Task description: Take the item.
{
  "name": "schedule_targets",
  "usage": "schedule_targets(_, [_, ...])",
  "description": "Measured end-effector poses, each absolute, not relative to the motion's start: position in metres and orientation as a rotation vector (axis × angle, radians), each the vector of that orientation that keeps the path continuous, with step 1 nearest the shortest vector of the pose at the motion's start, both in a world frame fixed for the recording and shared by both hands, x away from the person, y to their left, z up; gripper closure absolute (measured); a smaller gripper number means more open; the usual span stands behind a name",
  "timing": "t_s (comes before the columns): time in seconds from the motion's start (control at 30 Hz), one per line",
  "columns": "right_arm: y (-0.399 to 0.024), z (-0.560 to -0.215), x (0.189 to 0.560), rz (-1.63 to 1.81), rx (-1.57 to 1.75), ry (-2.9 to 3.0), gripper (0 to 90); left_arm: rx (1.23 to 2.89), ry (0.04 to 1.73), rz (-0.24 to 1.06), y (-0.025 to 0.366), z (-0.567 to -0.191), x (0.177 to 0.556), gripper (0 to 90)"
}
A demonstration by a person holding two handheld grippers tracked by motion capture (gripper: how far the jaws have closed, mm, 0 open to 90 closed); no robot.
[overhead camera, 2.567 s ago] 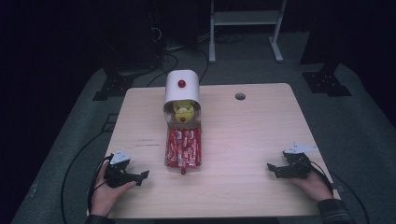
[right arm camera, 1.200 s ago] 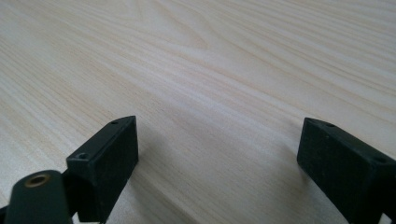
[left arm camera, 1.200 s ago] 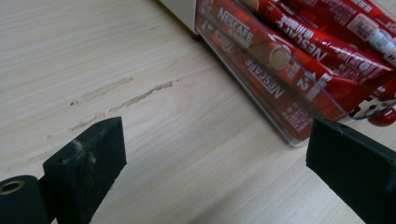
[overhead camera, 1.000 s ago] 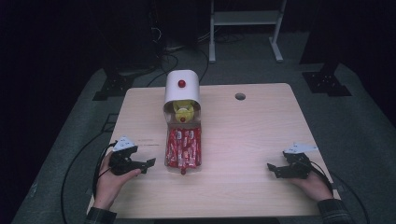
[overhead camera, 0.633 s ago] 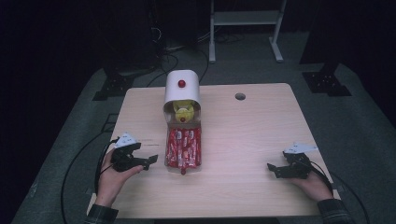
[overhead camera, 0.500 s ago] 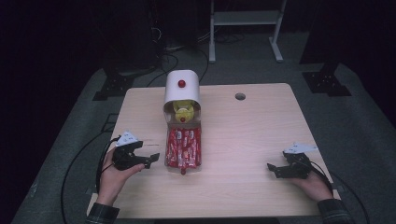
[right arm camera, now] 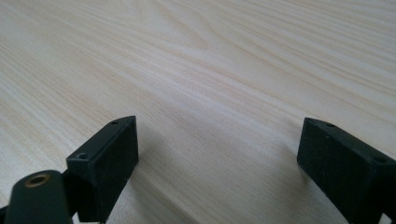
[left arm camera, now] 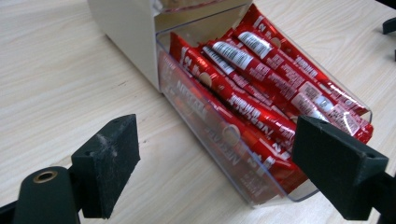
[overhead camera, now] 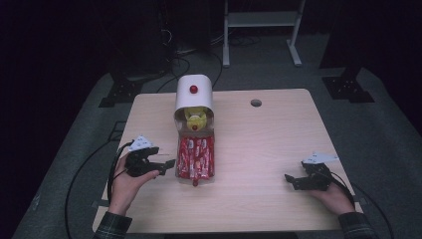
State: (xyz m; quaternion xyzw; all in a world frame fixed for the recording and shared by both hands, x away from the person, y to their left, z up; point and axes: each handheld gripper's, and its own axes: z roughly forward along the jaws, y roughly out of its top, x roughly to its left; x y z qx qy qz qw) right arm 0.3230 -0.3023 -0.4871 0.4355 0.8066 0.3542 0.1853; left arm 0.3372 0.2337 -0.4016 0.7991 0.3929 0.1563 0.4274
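Overhead, the left gripper (overhead camera: 166, 163) sits just beside the left wall of the clear drawer (overhead camera: 177, 164), which stands pulled out of the white dispenser (overhead camera: 193, 95) near the middle of the wooden table (overhead camera: 268, 139). Red sachets (overhead camera: 196, 157) fill the drawer lengthwise, and a yellow thing shows in the dispenser's mouth. The right gripper (overhead camera: 291, 180) rests low on the table's right side, well apart from the drawer.

Along the left gripper (left arm camera: 215, 172) view, the jaws stand wide but have just been closing a little — the drawer's near corner (left arm camera: 280, 191) and its red sachets (left arm camera: 261, 88) lie between and beyond them, with neither pad touching.

Along the right gripper (right arm camera: 217, 168) view, the jaws stand wide apart over bare wood — nothing held.
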Motion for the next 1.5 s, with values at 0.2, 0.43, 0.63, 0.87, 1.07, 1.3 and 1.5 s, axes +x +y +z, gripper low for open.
schedule_targets(0.2, [-0.302,-0.487,0.323,0.998,1.225,2.272,11.5,1.993,0.968,0.395,0.227,-0.397,0.339,16.9])
schedule_targets(0.43, [-0.302,-0.487,0.323,0.999,1.225,2.272,11.5,1.994,0.949,0.39,0.219,-0.394,0.342,21.1])
schedule_targets(0.63, [-0.302,-0.487,0.323,0.998,1.227,2.272,11.5,1.99,0.947,0.384,0.212,-0.391,0.344,24.5])
schedule_targets(0.87, [-0.302,-0.487,0.323,0.999,1.225,2.272,11.5,1.992,0.946,0.375,0.205,-0.39,0.346,28.7])
schedule_targets(1.07, [-0.302,-0.487,0.323,0.998,1.227,2.272,11.5,1.996,0.929,0.363,0.199,-0.39,0.347,35.1])
schedule_targets(1.3, [-0.302,-0.487,0.323,0.999,1.226,2.272,11.5,2.001,0.911,0.367,0.19,-0.391,0.348,39.4])
schedule_targets(1.5, [-0.302,-0.487,0.323,0.998,1.227,2.273,11.5,2.017,0.932,0.349,0.184,-0.394,0.351,42.0])
